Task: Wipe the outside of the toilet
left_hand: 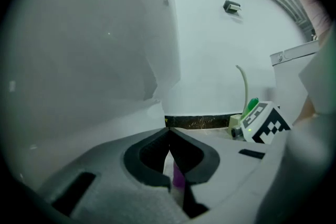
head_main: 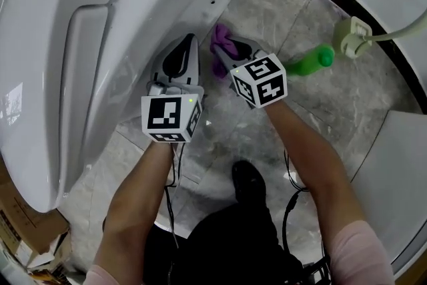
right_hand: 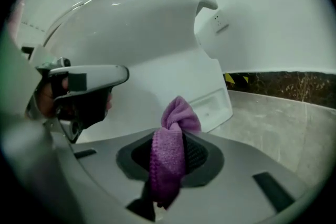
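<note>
The toilet (head_main: 60,57) is seen at the left, its lower side wall just ahead of both tools. A purple cloth (right_hand: 177,113) is pinched by the right hand-held gripper (head_main: 228,55), bunched end forward, presumably for rubbing the porcelain. The left hand-held gripper (head_main: 185,50) is held alongside, pressed together and apparently empty.

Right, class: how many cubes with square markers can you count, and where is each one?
2. One marker cube sits on the left gripper beside the toilet; the second marker cube sits on the right gripper, which clamps the purple cloth. None seems hidden.
</note>
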A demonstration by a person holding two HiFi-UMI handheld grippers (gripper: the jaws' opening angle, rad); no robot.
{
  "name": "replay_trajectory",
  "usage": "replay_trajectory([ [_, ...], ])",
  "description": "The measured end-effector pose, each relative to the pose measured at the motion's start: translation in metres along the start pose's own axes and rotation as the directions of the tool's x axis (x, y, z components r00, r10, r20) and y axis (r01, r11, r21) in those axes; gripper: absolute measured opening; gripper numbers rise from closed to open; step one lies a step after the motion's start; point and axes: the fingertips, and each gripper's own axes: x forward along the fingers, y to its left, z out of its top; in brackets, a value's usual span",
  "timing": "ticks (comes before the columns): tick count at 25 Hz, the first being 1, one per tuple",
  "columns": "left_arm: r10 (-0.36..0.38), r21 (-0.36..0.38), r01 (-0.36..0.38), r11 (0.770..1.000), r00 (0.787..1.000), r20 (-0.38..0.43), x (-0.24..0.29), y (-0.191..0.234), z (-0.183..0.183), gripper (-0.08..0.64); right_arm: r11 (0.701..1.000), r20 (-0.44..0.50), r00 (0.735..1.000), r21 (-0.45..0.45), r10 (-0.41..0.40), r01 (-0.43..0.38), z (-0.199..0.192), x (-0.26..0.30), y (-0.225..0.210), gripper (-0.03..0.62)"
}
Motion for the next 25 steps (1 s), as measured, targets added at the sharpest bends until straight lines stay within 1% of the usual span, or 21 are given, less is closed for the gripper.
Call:
replay_trajectory([
  [4,0.026,-0.013,-0.026,1.000,1.000,-0.013,-0.002,0.012,-0.008,0.006,0.999,-0.002,1.000,-0.048,-0.004,0.004,0.012,0.028,-0.005,0.083],
  [9,0.043,-0.029,-0.044,0.999,0.999,-0.027,-0.005,0.019,-0.017,0.006,0.995,-0.040,0.999,-0.098,0.009,-0.013,0.010,0.050,-0.002,0.083],
  [14,0.061,-0.033,-0.062,0.998,0.998,-0.030,-0.006,0.023,-0.021,0.006,0.995,-0.063,0.997,-0.090,0.045,-0.050,0.009,0.066,0.001,0.083],
  [19,0.065,-0.026,-0.066,0.997,0.998,-0.025,-0.010,0.021,-0.019,0.006,0.991,-0.063,0.996,-0.114,0.057,-0.064,0.007,0.070,0.005,0.081],
  [25,0.087,-0.036,-0.088,0.995,0.996,-0.027,-0.018,0.024,-0.026,0.006,0.986,-0.097,0.989,-0.115,0.113,-0.124,-0.008,0.071,0.029,0.080],
])
